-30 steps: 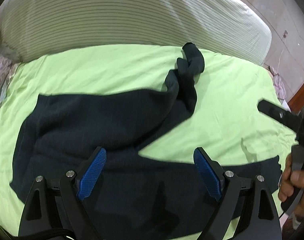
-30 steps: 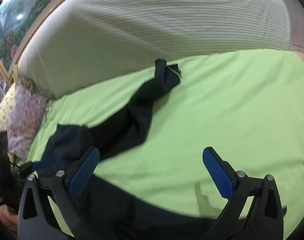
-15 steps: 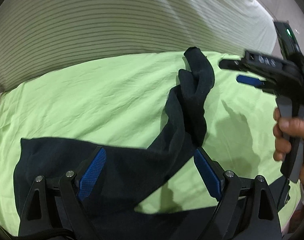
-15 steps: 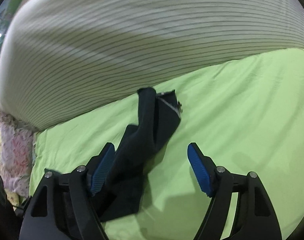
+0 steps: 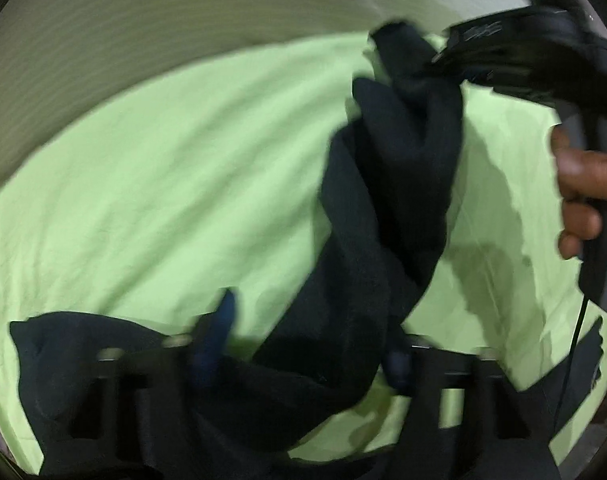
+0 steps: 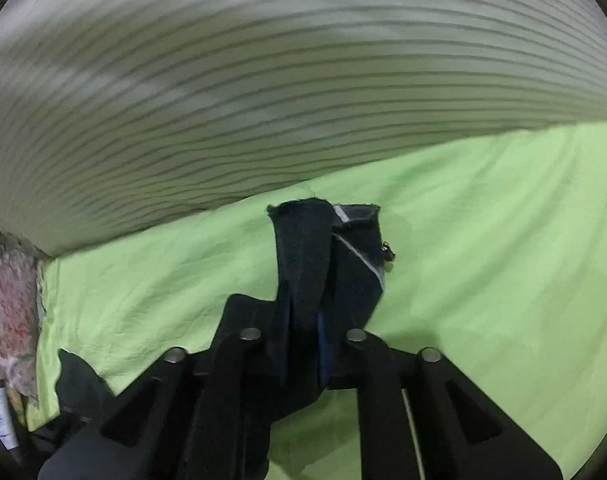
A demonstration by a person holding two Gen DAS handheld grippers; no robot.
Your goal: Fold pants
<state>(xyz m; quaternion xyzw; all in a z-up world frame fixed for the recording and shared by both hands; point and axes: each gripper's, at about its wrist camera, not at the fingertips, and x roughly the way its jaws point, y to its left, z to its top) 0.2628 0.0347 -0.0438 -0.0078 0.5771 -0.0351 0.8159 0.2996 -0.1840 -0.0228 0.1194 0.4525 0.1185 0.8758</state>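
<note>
Dark navy pants (image 5: pixel 367 240) lie on a lime green bed sheet (image 5: pixel 163 184). One leg is twisted and lifted. My right gripper (image 6: pixel 303 344) is shut on the hem end of that leg (image 6: pixel 323 256), which stands up past the fingertips; a small zip pull shows at its right edge. The right gripper also shows in the left wrist view (image 5: pixel 483 56), holding the leg end up at the upper right. My left gripper (image 5: pixel 307 344) is blurred, its fingers apart on either side of the hanging leg, just above the waist part (image 5: pixel 103 352).
A striped white bolster (image 6: pixel 303 80) runs along the far side of the bed. A floral pillow (image 6: pixel 7 288) lies at the left edge. The person's hand (image 5: pixel 583 192) grips the right gripper's handle.
My right gripper moved forward onto the leg end and shut on it, then lifted it. The left gripper moved forward under the raised leg and its view is now blurred.
</note>
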